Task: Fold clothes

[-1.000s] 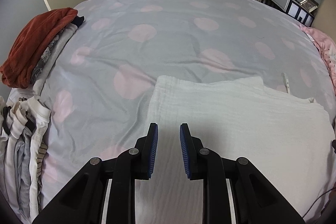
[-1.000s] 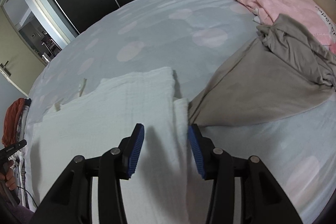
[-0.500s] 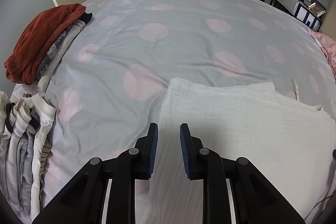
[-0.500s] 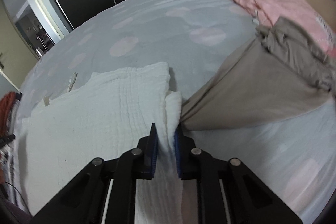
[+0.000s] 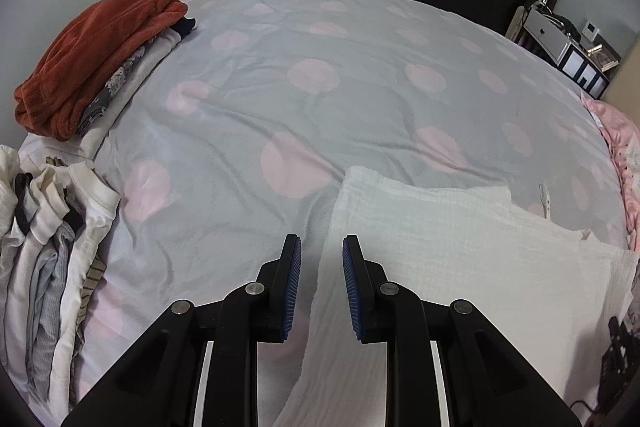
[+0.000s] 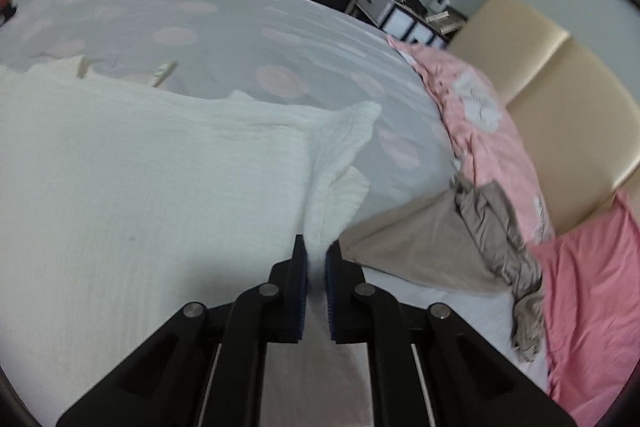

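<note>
The white crinkled muslin cloth [image 5: 460, 247] lies spread on the near part of the grey bed cover w/ pale pink dots [image 5: 320, 75], its far edge already doubled over. We've got its right side edge pinched in the right gripper [image 6: 316, 263], pads clamped on a bunched ridge of fabric. The left gripper [image 5: 320, 275] has its blue pads [image 5: 294, 287] apart w/ the cloth's left edge running between them; neither pad seems to press on it, so that side looks unheld.

Risks as we judge them: if we lift now, only one side rises, so the fold goes skewed. The right pinch is on a thin bunch, so a hard tug could slip it out.

The crumpled taupe garment [image 6: 440, 247] lies just beside that grip and could get dragged along. The folded stack topped by a rust-red fleece [image 5: 92, 59] and the row of pale folded clothes [image 5: 44, 247] sit well clear.
</note>
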Available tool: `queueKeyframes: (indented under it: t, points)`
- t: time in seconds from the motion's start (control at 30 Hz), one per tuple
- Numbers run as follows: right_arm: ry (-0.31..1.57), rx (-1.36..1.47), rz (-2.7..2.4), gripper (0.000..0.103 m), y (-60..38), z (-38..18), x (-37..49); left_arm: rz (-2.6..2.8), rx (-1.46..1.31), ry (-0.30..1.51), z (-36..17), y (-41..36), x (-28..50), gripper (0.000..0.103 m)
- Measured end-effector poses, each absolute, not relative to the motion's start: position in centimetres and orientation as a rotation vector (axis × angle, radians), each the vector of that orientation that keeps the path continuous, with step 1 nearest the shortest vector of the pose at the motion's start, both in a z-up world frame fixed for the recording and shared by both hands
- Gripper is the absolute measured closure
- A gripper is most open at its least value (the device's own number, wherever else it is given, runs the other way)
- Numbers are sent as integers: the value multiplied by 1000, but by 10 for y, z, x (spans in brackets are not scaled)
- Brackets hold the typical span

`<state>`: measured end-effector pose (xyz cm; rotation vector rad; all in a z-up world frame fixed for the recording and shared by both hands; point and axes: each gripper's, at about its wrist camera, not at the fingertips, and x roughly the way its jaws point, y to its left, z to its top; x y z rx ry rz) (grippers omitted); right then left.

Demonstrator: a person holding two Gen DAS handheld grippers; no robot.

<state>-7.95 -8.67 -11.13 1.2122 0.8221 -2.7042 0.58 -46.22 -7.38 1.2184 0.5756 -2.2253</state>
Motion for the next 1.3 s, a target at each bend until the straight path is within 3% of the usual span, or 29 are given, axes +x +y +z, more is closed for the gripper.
queueKeyframes:
  t: [0.13, 0.43, 0.57, 1.0, 1.3]
  points:
    - [707, 1235, -2683, 97, -100, -98, -77, -2225, 1195, 583, -69, -468, 13, 80]
    - [143, 1302, -2491, 97, -112, -38, -84, -2223, 1198, 564, -64, -482, 33, 80]
    - [74, 1296, -2409, 97, -141, -21, -85, -2211, 1189, 516, -64, -484, 42, 80]
    - [-11, 1345, -2184, 97, -282, -16, -82, -2180, 1213, 793, -79, -527, 67, 80]
    - [-4, 1352, -2093, 97, -364, -29, -77, -2132, 1216, 872, -92, -544, 71, 80]
